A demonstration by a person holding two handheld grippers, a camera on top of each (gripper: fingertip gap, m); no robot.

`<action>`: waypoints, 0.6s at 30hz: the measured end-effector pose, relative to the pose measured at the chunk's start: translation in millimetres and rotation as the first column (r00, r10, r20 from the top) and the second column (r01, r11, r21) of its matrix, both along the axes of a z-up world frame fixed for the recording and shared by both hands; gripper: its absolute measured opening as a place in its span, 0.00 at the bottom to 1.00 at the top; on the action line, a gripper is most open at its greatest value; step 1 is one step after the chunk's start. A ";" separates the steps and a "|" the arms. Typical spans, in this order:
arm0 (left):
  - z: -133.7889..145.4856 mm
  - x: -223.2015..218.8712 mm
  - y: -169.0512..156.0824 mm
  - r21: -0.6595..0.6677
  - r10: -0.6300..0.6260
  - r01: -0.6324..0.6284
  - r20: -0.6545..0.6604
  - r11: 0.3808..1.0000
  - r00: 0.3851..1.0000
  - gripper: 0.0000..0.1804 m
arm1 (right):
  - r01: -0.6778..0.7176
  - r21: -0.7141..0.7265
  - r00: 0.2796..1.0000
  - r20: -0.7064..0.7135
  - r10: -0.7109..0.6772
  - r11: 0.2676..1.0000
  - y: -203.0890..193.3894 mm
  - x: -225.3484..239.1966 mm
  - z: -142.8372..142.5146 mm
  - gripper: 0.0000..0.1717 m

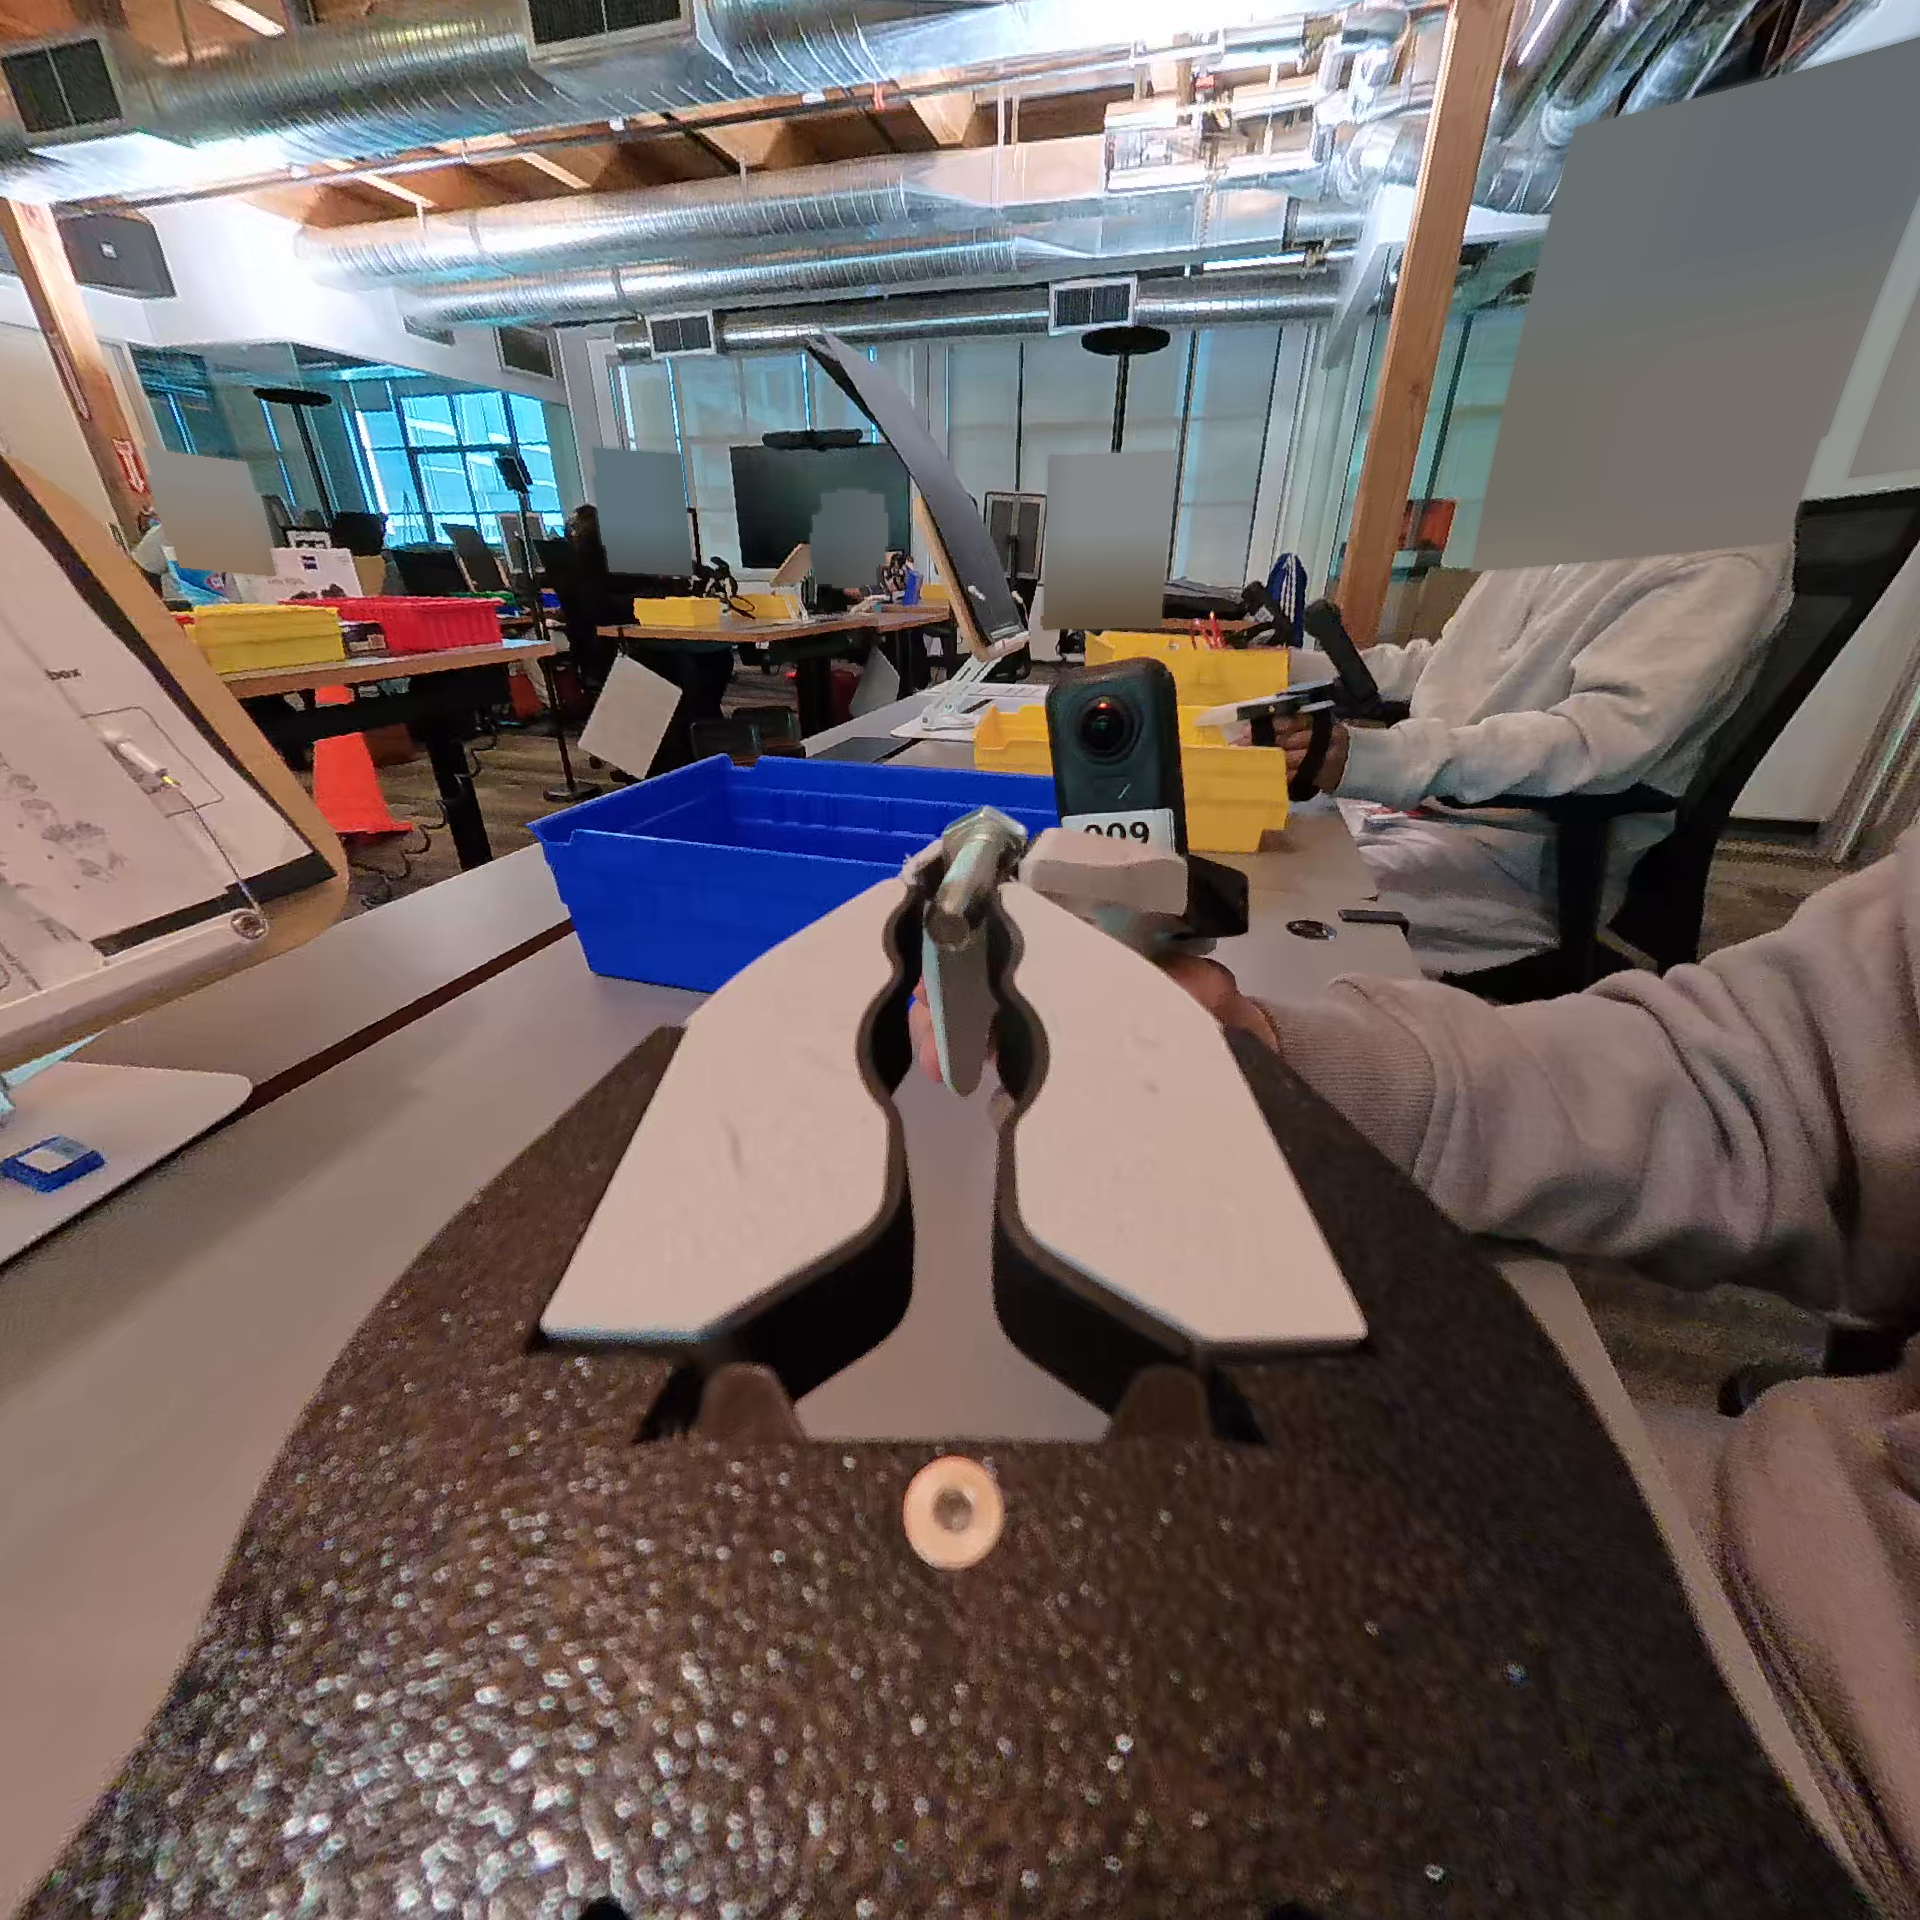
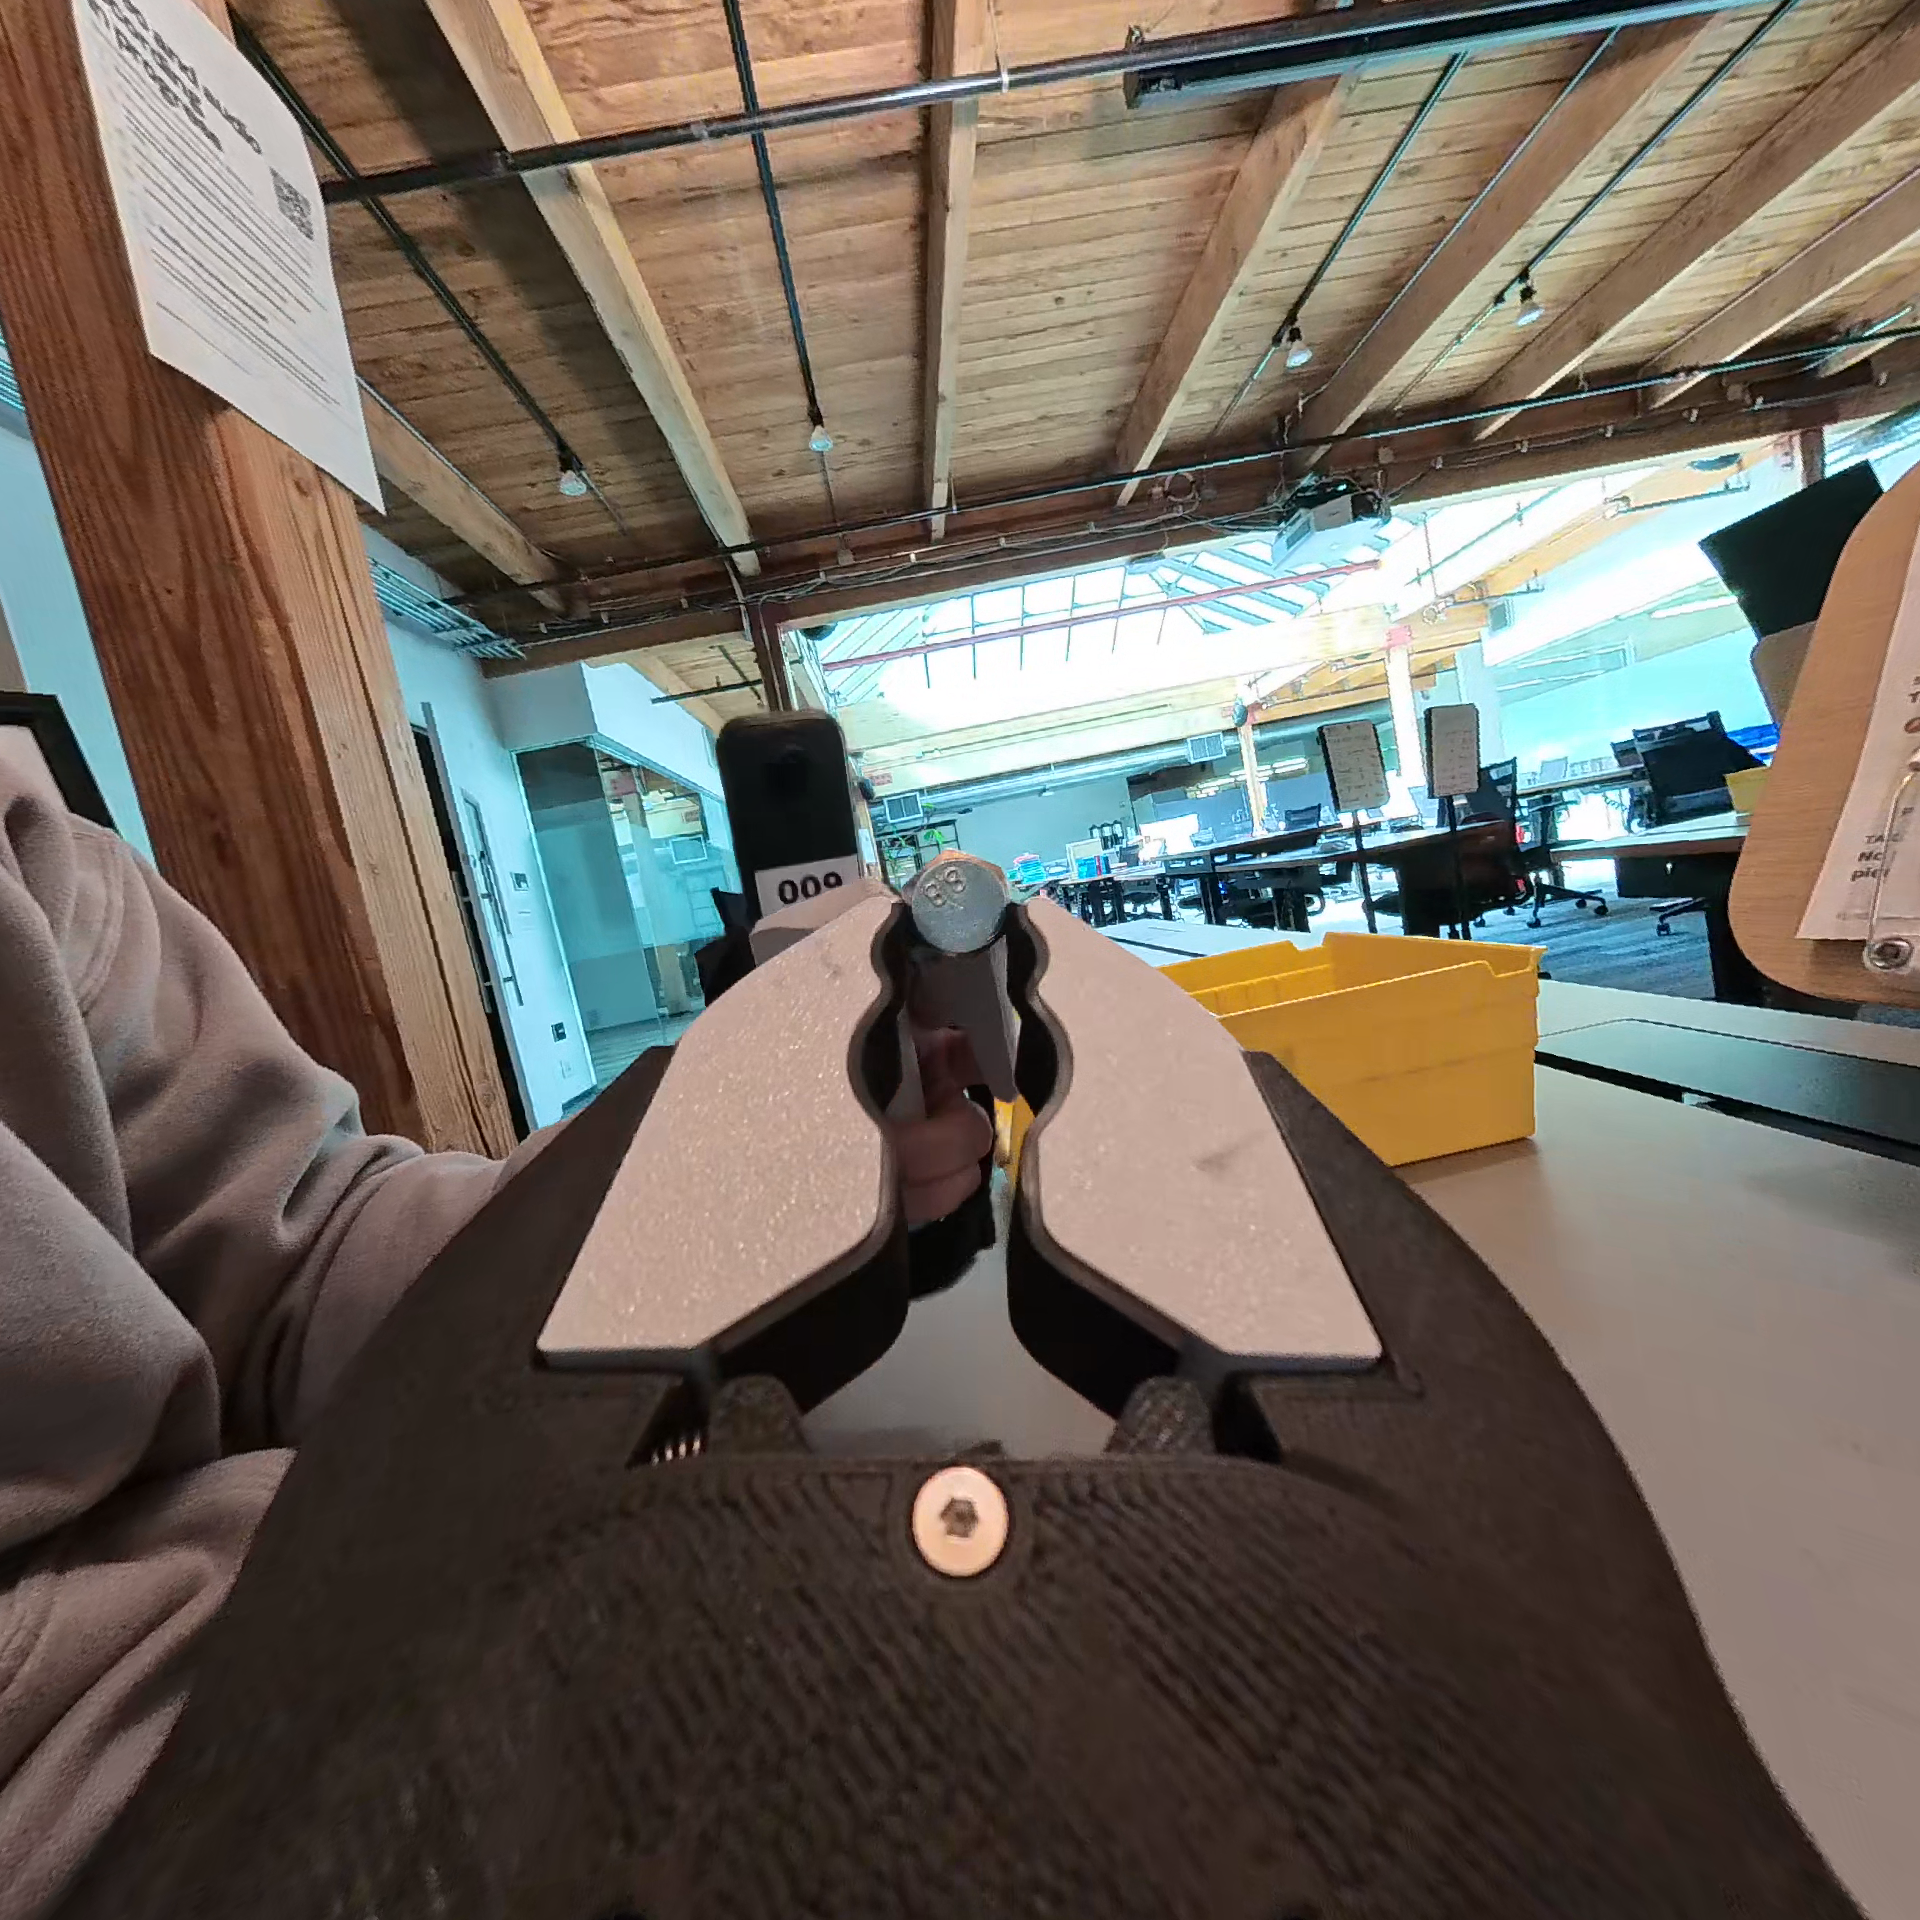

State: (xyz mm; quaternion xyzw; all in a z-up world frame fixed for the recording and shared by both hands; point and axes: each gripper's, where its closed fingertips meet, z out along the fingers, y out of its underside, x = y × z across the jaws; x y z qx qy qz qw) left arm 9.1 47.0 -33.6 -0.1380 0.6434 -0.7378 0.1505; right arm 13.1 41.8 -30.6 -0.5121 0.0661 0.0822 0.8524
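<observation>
Here, the left gripper (image 1: 961, 894) pinches a steel hex bolt's (image 1: 961, 914) shank while the right gripper (image 2: 954, 925) clamps its head (grippers facing, bolt's axis between them) above the tabletop (image 1: 312, 1039).

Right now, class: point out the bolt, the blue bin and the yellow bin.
bolt (image 2: 956, 912), right wrist view, on its round head.
blue bin (image 1: 717, 894), left wrist view, on its near wall.
yellow bin (image 2: 1382, 1049), right wrist view, on its front wall.

blue bin (image 1: 727, 873) ahead | yellow bin (image 2: 1382, 1039) right | table (image 1: 312, 1299) between open

Blue bin (image 1: 727, 862), yellow bin (image 2: 1382, 1039), table (image 2: 1662, 1299)
</observation>
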 end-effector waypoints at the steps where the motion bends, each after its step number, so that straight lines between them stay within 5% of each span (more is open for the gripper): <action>1: -0.4 0.0 1.0 -0.010 0.000 0.000 -0.001 1.000 1.000 0.06 | -0.001 0.007 1.000 -0.003 0.001 1.000 -0.6 0.2 0.7 0.10; 10: -5.3 -0.1 7.4 0.025 0.030 -0.030 0.002 0.999 1.000 0.05 | 0.005 -0.059 1.000 0.031 -0.003 0.998 4.1 -0.6 -7.2 0.10; 12: -9.3 6.3 12.4 0.084 0.085 -0.083 -0.019 0.993 0.996 0.05 | 0.116 -0.127 0.991 0.074 -0.107 0.985 6.3 9.6 -15.6 0.11; 14: -14.6 12.6 19.0 0.188 0.156 -0.146 -0.035 0.971 0.987 0.05 | 0.295 -0.185 0.946 0.191 -0.260 0.937 4.7 21.2 -22.4 0.24; 18: -31.6 16.4 26.9 0.495 0.269 -0.235 0.002 0.837 0.963 0.05 | 0.531 -0.253 0.782 0.512 -0.354 0.809 7.8 23.8 -35.7 0.17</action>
